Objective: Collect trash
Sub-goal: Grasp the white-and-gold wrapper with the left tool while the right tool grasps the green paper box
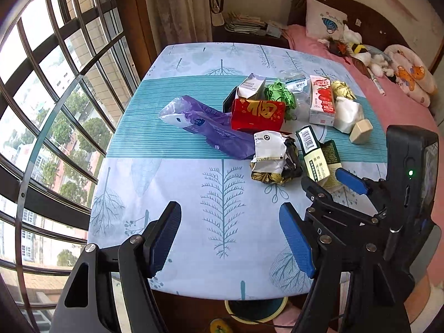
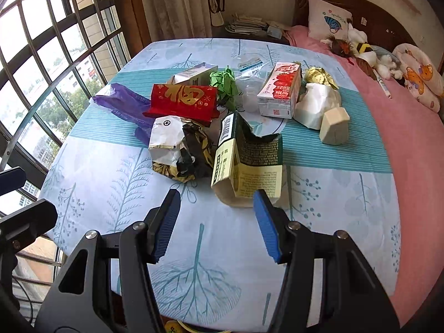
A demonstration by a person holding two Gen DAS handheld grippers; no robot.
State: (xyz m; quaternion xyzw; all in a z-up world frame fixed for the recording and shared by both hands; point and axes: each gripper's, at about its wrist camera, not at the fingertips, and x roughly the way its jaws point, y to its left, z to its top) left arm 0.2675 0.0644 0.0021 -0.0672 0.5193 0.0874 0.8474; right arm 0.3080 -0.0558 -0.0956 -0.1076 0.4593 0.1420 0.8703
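Left gripper (image 1: 230, 238) is hovering at lower centre of its view, jaws spread and gripping nothing. Right gripper (image 2: 216, 224) is likewise standing spread and empty (lower centre). The trash pile (image 2: 222, 116) is lying mid-frame on the table (image 2: 333, 222); the green-and-cream carton (image 2: 247, 163) is sitting just above the right gripper's fingertips.
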